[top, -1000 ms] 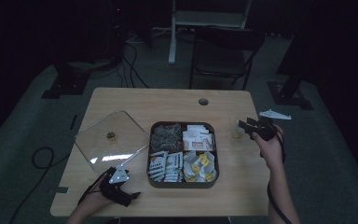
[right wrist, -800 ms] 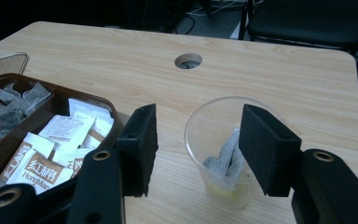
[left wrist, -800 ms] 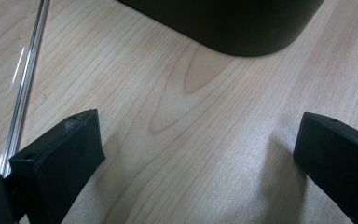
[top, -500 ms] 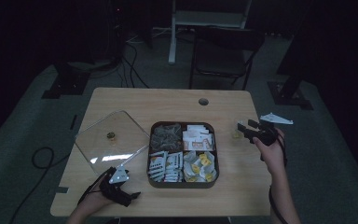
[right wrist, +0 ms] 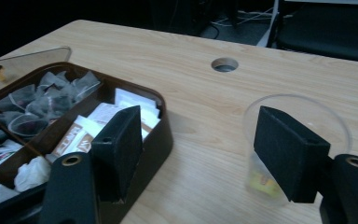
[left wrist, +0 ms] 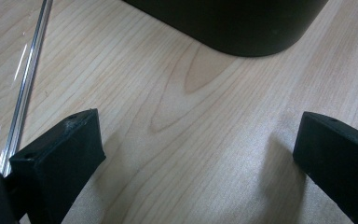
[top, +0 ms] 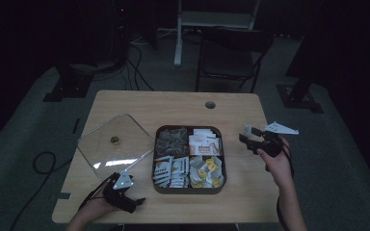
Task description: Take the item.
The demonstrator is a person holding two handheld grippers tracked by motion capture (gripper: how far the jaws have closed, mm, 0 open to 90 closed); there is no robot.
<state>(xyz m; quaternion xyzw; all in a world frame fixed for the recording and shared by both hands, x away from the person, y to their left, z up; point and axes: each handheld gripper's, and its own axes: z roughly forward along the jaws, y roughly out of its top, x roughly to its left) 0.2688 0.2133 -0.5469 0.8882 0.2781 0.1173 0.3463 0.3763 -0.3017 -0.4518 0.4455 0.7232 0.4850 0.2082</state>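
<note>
You sit at a big light wooden table (top: 139, 103). In its middle stands a dark brown tray with four boxes (top: 189, 184) full of tea bags and little packets. Left of the tray lies its flat clear plastic lid with a small gold knob (top: 115, 147), well apart from the right side of the table.

Your right claw (top: 246, 136) hangs over the table just right of the tray. Its jaws have just been opening and now stand wide, with nothing pinched between them. In the right gripper view, a small clear plastic cup (right wrist: 296, 145) stands on the wood just past the right jaw, with a little yellow packet (right wrist: 262, 180) at its bottom.

Your left claw (left wrist: 193, 154) rests low at the near edge, let go and holding nothing, with bare wood between its jaws.

Watch out, I think: the cup looks light and stands very near your right jaw. A sideways bump could tip it and spill the packet. Reach for the tray too low and a jaw could catch its rim.
</note>
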